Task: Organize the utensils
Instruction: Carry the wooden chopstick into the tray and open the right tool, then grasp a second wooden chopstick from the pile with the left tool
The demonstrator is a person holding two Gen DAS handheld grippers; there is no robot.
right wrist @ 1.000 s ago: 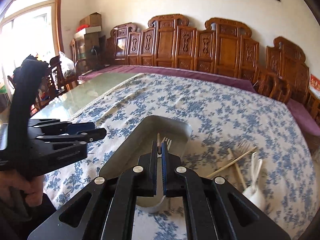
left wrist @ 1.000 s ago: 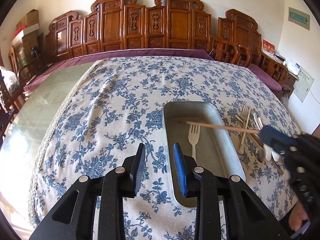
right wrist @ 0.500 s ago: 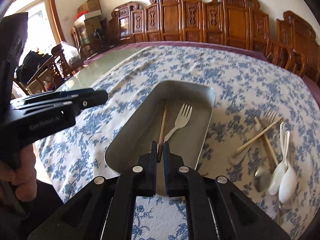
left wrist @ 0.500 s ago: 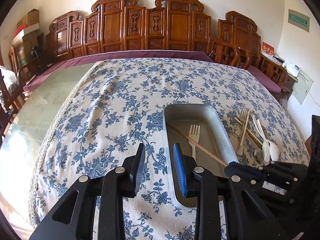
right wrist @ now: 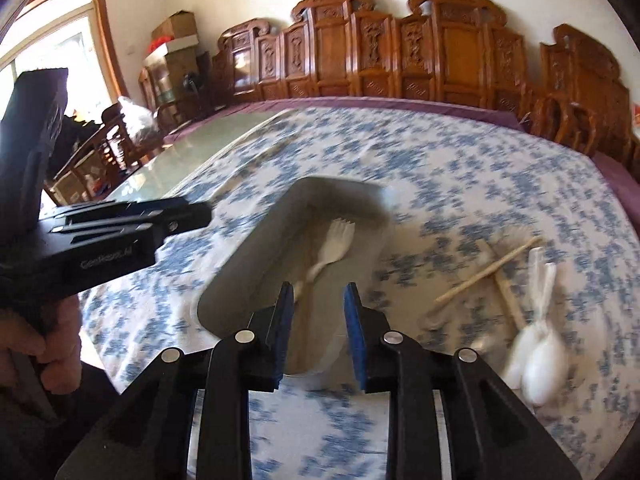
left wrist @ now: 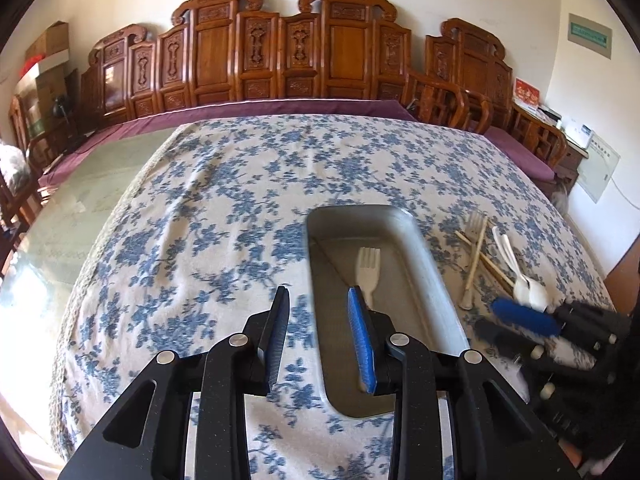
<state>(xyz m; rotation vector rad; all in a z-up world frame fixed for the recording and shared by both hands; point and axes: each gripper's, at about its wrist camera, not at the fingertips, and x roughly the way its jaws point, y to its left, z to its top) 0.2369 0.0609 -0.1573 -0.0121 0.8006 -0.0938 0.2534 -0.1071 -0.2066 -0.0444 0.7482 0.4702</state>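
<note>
A grey metal tray lies on the blue flowered tablecloth with a white fork and a wooden chopstick in it. Right of the tray lie loose utensils: chopsticks, a fork and white spoons. My left gripper is open and empty over the tray's near left corner. My right gripper is open and empty above the tray's near end; it also shows in the left wrist view.
The tablecloth covers a big glass-topped table. Carved wooden chairs line the far side. My left gripper's body and the hand holding it show at the left of the right wrist view.
My right gripper lowered the chopstick into the tray, opened and let it go, then drew back toward the tray's near end. My left gripper stayed put.
</note>
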